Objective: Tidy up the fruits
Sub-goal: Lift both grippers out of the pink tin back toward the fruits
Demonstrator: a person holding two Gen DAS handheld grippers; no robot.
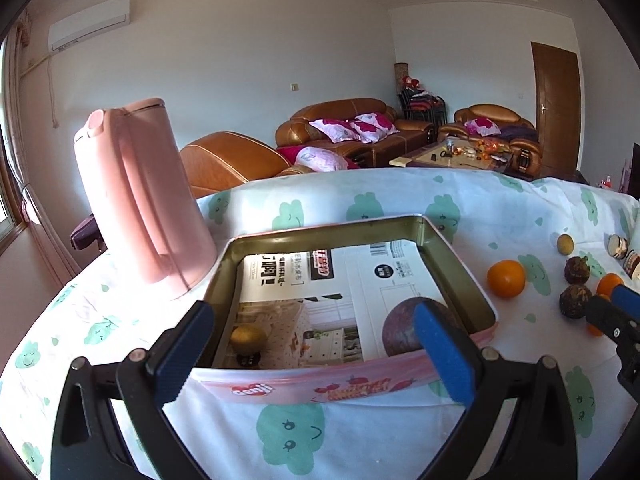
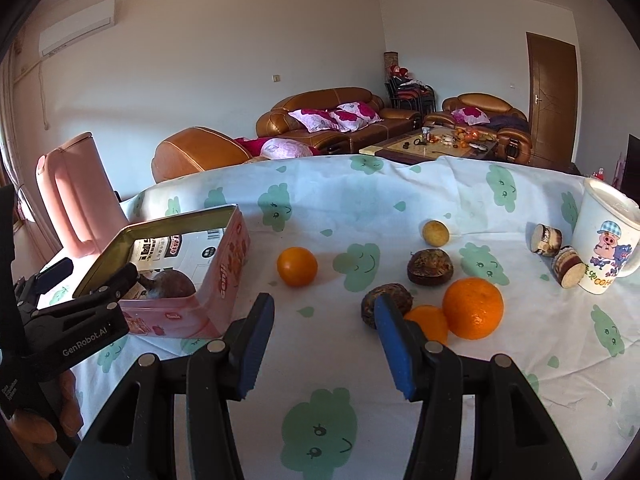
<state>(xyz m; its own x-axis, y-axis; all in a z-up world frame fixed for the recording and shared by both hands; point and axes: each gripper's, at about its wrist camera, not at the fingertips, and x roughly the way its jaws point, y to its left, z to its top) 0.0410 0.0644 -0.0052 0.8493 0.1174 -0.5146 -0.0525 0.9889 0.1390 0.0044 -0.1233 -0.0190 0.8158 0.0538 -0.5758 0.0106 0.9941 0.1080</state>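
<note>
A pink tin box (image 1: 460, 248) lined with printed paper stands on the table; it shows too in the right wrist view (image 2: 236, 256). Inside lie a small yellow fruit (image 1: 248, 339) and a dark purple fruit (image 1: 404, 330). My left gripper (image 1: 312, 348) is open over the box's near wall. My right gripper (image 2: 320, 344) is open and empty above the cloth. To its right lie two dark fruits (image 2: 430, 266) (image 2: 374, 300), a big orange (image 2: 473, 308) and a smaller one (image 2: 430, 322). One orange (image 2: 297, 266) and a small yellow fruit (image 2: 435, 233) lie farther back.
A pink kettle (image 1: 140, 200) stands left of the box. A white pig mug (image 2: 606, 236) and two cut wood-like pieces (image 2: 546, 239) (image 2: 568, 266) stand at the right. The table's far edge drops off towards sofas.
</note>
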